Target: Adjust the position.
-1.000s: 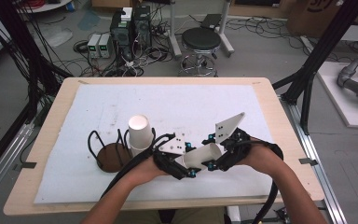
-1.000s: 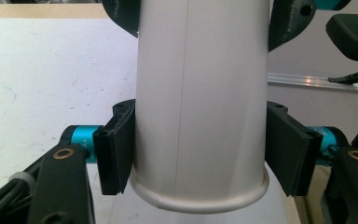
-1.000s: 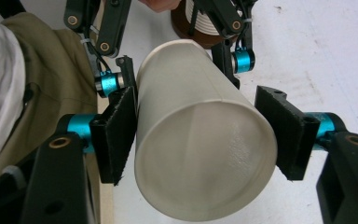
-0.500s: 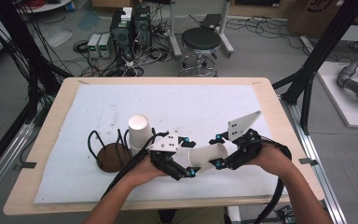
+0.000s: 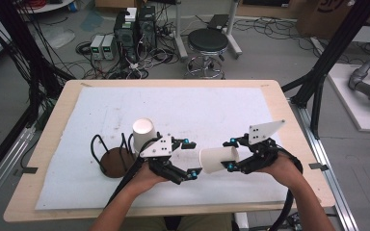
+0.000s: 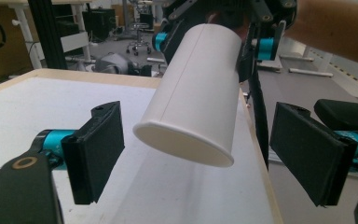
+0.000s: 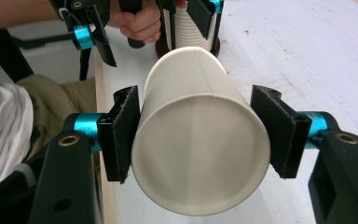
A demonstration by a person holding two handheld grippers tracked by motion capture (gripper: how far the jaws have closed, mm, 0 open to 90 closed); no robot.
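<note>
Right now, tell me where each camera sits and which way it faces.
High view: fixed above the person's side, looking forward and down on the table; both forearms, left gripper and right gripper show.
Left gripper view: rides the left gripper, looking between its open jaws at the paper cup.
Right gripper view: rides the right gripper, looking along its jaws clamped on that cup, toward the person's left hand.
Shared: both gripper views show the cup.
</note>
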